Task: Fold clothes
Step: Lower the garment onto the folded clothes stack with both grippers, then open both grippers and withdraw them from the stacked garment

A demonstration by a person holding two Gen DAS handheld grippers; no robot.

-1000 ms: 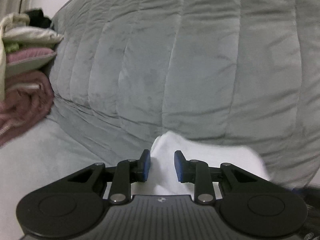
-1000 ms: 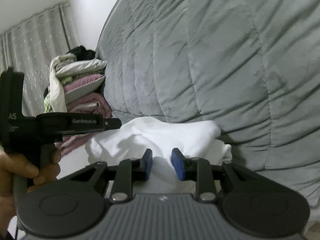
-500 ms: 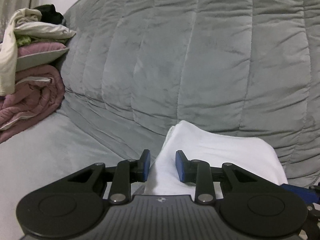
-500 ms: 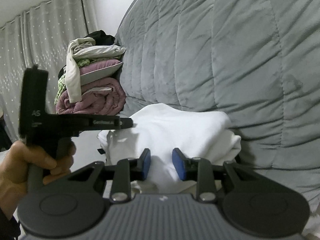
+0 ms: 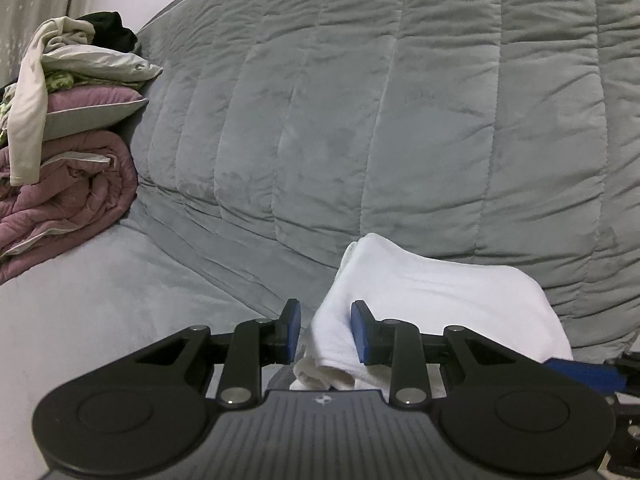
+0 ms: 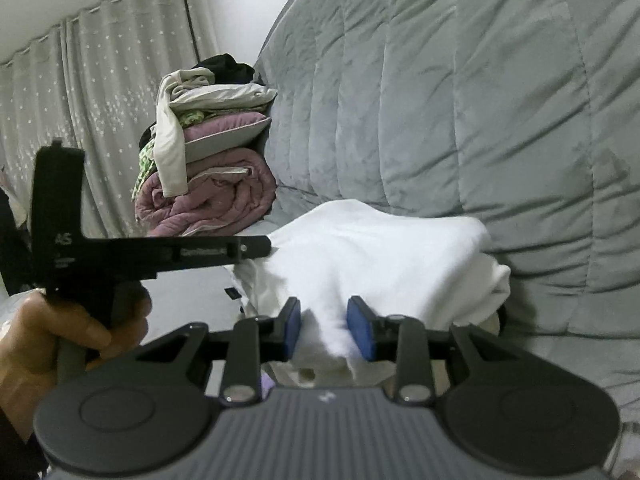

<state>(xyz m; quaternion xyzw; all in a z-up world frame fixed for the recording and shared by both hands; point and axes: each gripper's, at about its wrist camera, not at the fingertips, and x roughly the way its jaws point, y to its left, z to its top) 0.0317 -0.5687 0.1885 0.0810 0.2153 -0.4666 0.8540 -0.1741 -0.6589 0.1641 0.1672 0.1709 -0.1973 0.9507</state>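
A white garment lies in a folded heap on the grey sofa seat, against the backrest. My left gripper is open, and the garment's left folded edge lies loosely between its blue pads, close to the right one. In the right wrist view the same white garment spreads ahead. My right gripper is open too, with a hanging fold of the cloth in the gap between its pads. The left gripper's body shows there at the left, held by a hand.
A stack of mauve quilts, a pillow and loose clothes sits at the sofa's left end. The quilted grey backrest rises right behind the garment. A star-patterned curtain hangs beyond the pile.
Both cameras have drawn back and turned left, so the pile at the sofa's end shows more fully. The white garment sits lower and further right in the left view. Both finger gaps look unchanged.
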